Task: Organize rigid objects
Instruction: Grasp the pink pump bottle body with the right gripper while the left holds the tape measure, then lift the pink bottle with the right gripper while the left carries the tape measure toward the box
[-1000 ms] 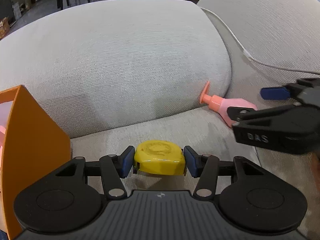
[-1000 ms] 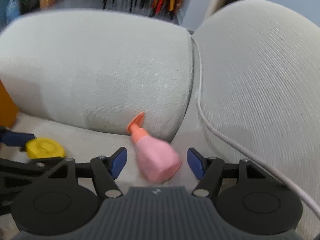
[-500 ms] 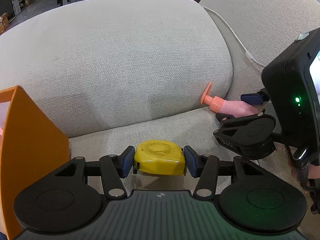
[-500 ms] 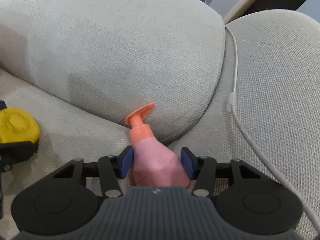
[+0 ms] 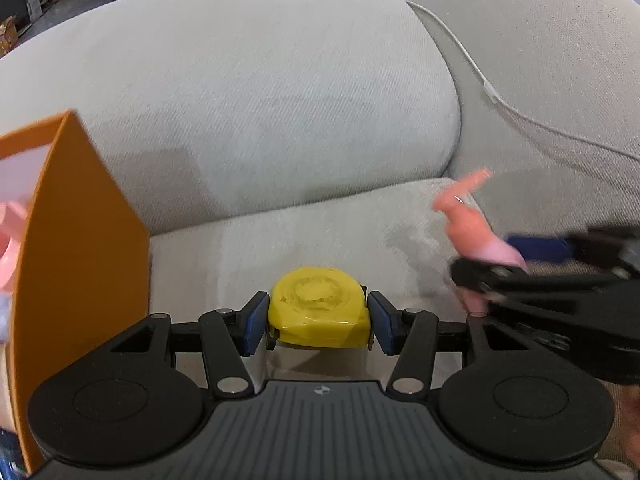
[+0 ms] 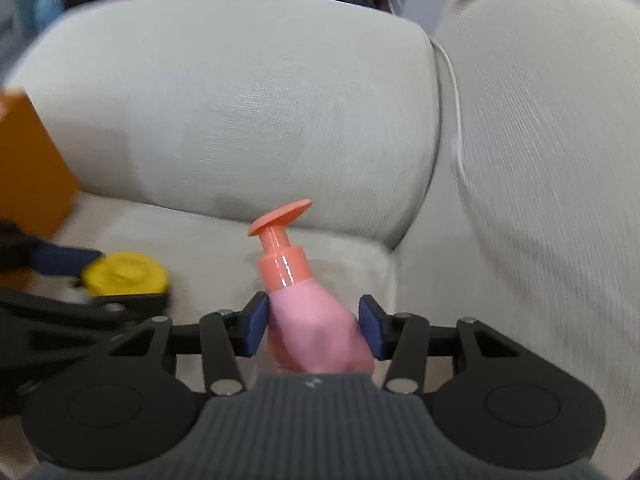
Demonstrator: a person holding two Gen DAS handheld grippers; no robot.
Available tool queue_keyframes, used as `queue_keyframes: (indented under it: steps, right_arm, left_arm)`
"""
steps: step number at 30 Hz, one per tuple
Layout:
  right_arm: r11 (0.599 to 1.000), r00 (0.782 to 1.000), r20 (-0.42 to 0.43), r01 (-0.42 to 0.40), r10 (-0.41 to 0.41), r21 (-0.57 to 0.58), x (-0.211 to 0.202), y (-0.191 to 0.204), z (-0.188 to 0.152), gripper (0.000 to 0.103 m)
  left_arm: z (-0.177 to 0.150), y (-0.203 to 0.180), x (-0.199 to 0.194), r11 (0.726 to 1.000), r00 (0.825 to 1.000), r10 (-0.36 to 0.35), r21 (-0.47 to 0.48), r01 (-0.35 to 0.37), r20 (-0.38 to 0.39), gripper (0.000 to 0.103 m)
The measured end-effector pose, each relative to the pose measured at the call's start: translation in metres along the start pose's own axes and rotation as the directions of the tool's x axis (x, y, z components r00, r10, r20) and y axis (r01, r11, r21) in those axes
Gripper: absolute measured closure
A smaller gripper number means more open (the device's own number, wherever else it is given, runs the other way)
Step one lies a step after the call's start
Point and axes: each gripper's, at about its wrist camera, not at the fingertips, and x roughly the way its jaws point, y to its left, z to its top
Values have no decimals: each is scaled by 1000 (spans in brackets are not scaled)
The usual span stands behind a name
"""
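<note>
A yellow tape measure (image 5: 316,304) sits low over the sofa seat with my left gripper (image 5: 318,326) shut on it, a blue pad against each side. To its right is a pink pump bottle (image 6: 308,312) with an orange pump head, tilted nose-up between the pads of my right gripper (image 6: 316,326). The right jaws are closing, and both pads press the bottle's body. In the left wrist view the bottle (image 5: 472,228) shows blurred at the right, clear of the back cushion. The right wrist view shows the tape measure (image 6: 124,276) at the left.
An orange box (image 5: 80,240) stands open at the left on the seat, with pink items inside. A white cable (image 5: 492,96) runs down the gap between the back cushion and the grey armrest at the right. Chairs and clutter stand far behind the sofa.
My right gripper closed on the pink bottle and drew it away from the back cushion, its nose tipping up. The left gripper and the tape measure have stayed put.
</note>
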Motion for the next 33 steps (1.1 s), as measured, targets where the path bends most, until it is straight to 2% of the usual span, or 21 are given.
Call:
queue_keyframes:
  steps: [2,4,7,12,17,22,28,33]
  right_arm:
    - [993,998,-23,-59,61,98,-8,-7,-12,54]
    - [970,989,-40,-133,143,203,-13,-16,-25,54]
    - [946,983,-44,-160,180,283,-15,-20,-41,54]
    - [944,985,-19,-161,174,289,-10,-19,-41,53]
    - [961,990,-24,-130,140,245,-5,-12,-51,46]
    - [930,982,6,-179,187,322,2,-28,-55,47]
    - [925,980,35,-196,195,327,-7,-30,-55,48]
    - [934,982,12,-184,189,306,-22,-23,-58,48]
  left_arm:
    - [-4,1,0,1000,1000,2,1,-2,-4,42]
    - [-8,-1,0,1000,1000,4,5,-4,-9,42]
    - [-14,-6,0,999,1000,12,31,-12,-15,42]
    - [-21,-8,6,998,999,30,58,-28,-29,42]
    - [-20,-10,7,996,999,40,86,-38,-26,42]
    - [-19,-9,10,997,999,34,77,-33,-18,42]
    - [-16,-5,9,999,1000,-5,32,6,-17,42]
    - [-20,-6,2,999,999,-45,5,45,-27,42]
